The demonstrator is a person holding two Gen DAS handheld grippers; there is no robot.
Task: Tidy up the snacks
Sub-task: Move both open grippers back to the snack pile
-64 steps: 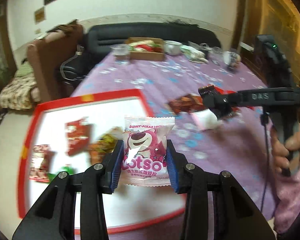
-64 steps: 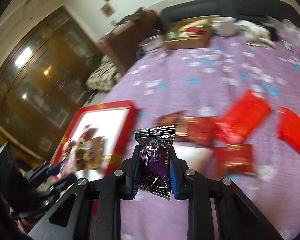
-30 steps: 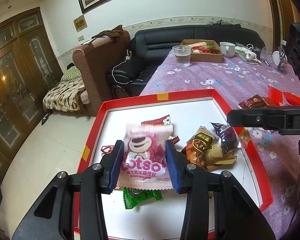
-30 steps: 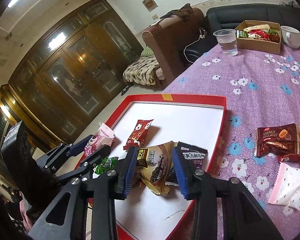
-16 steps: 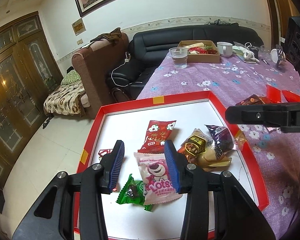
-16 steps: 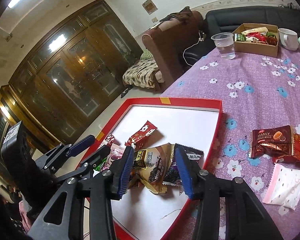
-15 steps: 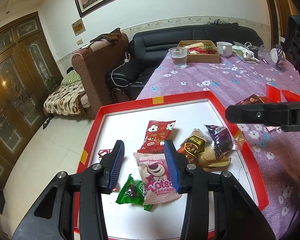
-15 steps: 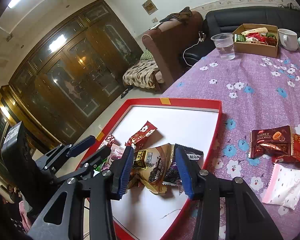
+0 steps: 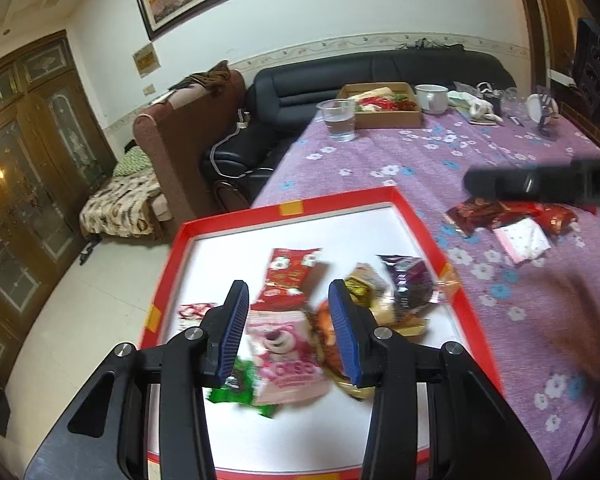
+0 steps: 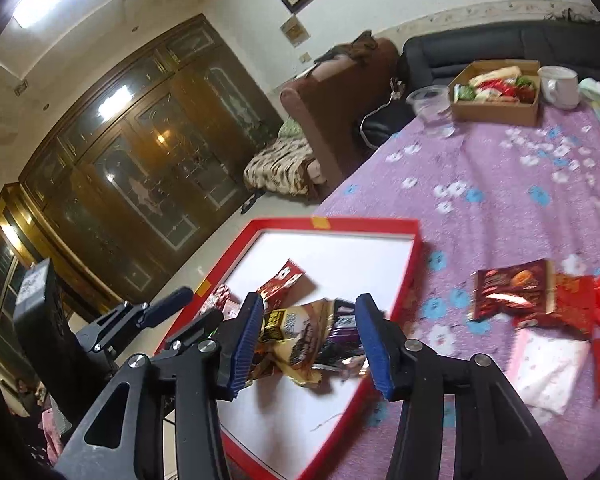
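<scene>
Over red tray [image 9: 416,224], both tongs [image 9: 286,332] [image 10: 308,344] gape empty, right just widened.

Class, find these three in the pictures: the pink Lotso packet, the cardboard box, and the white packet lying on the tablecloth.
Pink Lotso packet [image 9: 281,354], left wrist view, on the bear's face.
Cardboard box [image 10: 494,111], right wrist view, on its front wall.
White packet [image 10: 550,370], right wrist view, on the middle of its wrapper.

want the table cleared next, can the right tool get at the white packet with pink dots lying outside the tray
Probably yes. The white packet lies flat on the purple cloth just beside the open right tool, outside the red tray. Nothing covers its near side; red wrappers crowd only its far edge.
</scene>
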